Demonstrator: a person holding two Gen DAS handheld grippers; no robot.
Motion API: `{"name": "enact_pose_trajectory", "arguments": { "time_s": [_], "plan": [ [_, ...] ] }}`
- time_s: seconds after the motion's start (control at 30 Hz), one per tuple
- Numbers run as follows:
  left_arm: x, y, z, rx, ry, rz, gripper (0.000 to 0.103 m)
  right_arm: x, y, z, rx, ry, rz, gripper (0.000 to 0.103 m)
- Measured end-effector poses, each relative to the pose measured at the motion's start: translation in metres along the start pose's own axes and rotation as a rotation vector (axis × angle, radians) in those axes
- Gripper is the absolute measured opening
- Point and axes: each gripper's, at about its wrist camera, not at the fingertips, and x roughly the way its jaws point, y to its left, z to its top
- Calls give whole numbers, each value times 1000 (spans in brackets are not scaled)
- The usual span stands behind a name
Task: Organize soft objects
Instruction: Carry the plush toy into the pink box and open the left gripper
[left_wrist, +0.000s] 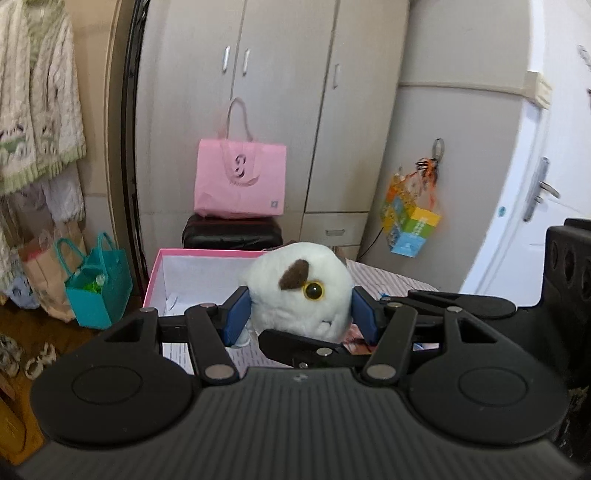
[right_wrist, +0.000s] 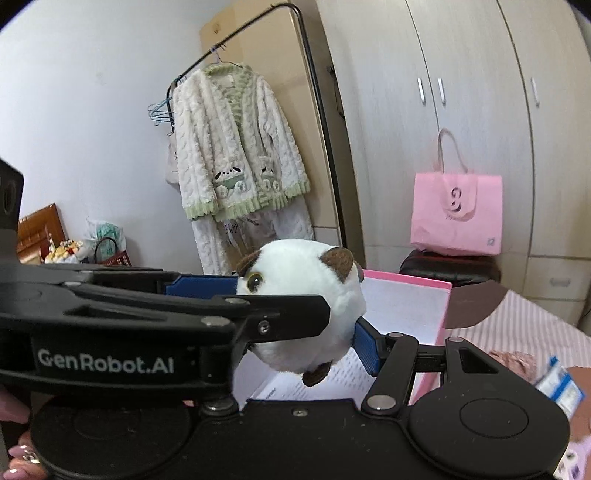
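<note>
A round white plush toy with brown ears and a yellow eye is held in the air between the blue pads of my left gripper, which is shut on it. My right gripper also has the plush toy between its blue pads, and one black finger of the other gripper crosses in front of it. Behind and below the toy stands an open pink box with a white inside; it also shows in the right wrist view.
A striped pink bedsheet lies under the box. A pink tote bag sits on a black stool before grey wardrobes. A teal bag stands on the floor. A fluffy cardigan hangs on a rack. A white door is at right.
</note>
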Motion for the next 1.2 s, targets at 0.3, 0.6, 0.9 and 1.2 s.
{"name": "enact_pose_trajectory", "arguments": {
  "time_s": [0.3,0.6,0.9,1.2],
  "plan": [
    [92,45,11,-155,151,24,57,83,-53,21,63,211,66,65],
    [136,64,-3,-250,232,13,55,134,-60,17,-51,342,-23,65],
    [154,69,-6,-283,267,21,50,142,-55,17,-196,323,-140,61],
    [100,60,-3,-158,171,83,52,89,-69,18,-71,314,-54,61]
  ]
}}
